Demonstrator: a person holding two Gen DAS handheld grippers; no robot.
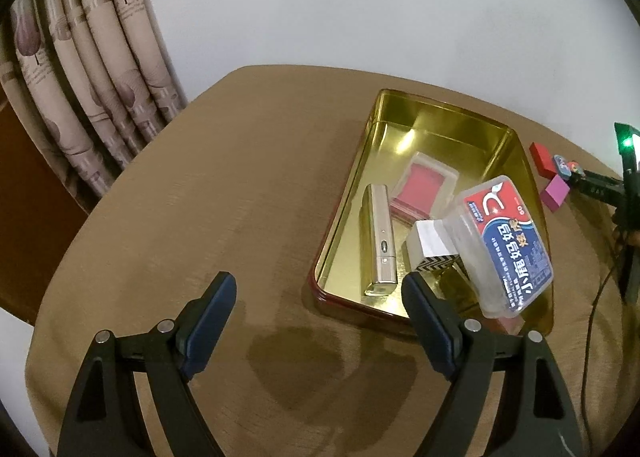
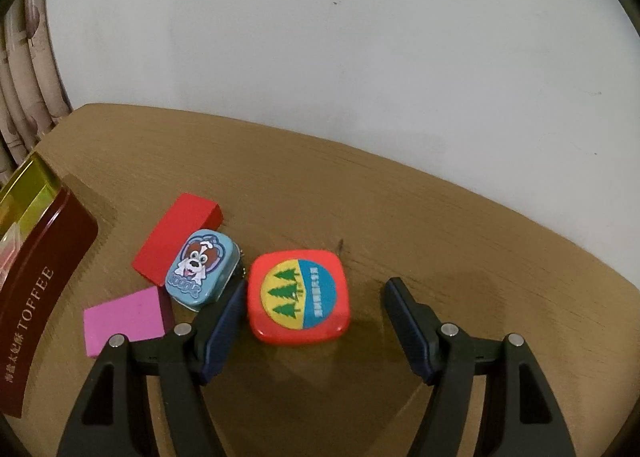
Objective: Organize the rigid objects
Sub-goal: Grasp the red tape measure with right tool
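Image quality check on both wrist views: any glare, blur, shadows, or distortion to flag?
Left wrist view: glare on the gold tin's mirrored floor, strong fisheye bowing of the table edge, a soft shadow below the left gripper. Right wrist view: sharp, even light, a dark shadow under the right gripper, readable print on the red square case.

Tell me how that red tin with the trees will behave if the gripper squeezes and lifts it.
The red tin looks rigid, so it should probably hold shape between the right gripper pads. Its glossy, rounded sides may slip. It lies flat, so rolling or tipping seems unlikely, though it sits off-centre near one finger and could slide first.
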